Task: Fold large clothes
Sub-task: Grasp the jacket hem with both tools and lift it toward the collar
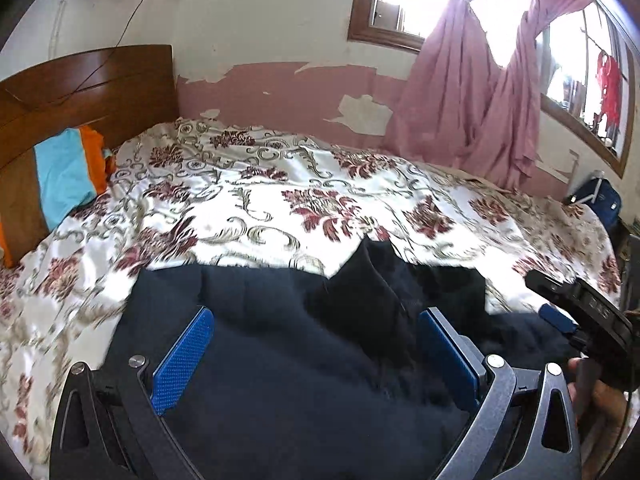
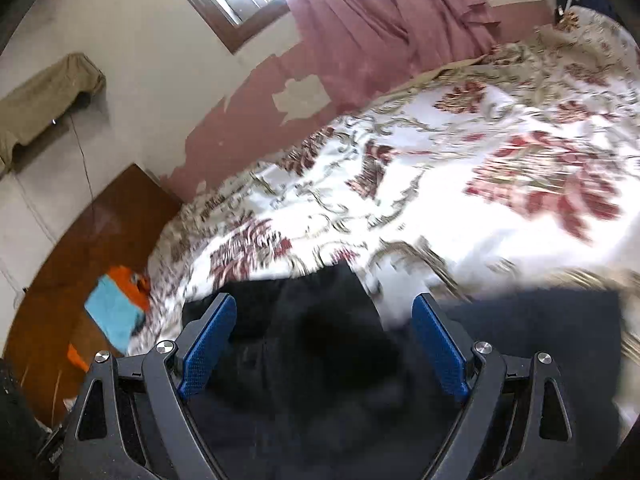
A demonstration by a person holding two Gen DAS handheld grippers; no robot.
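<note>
A large dark navy garment (image 1: 288, 344) lies on a bed with a white floral bedspread (image 1: 248, 196). My left gripper (image 1: 316, 328) is open above the garment, its blue pads wide apart with cloth below them. My right gripper (image 2: 324, 320) is open too, over a bunched black fold of the same garment (image 2: 320, 344). The right gripper also shows at the right edge of the left wrist view (image 1: 576, 308), close to the garment's right side. Neither gripper holds cloth.
A wooden headboard (image 1: 80, 88) stands at the left with a folded blue and orange cloth (image 1: 68, 168) against it. Pink curtains (image 1: 480, 92) hang at a window behind the bed. A dark blue bag (image 1: 600, 196) sits past the bed's far right corner.
</note>
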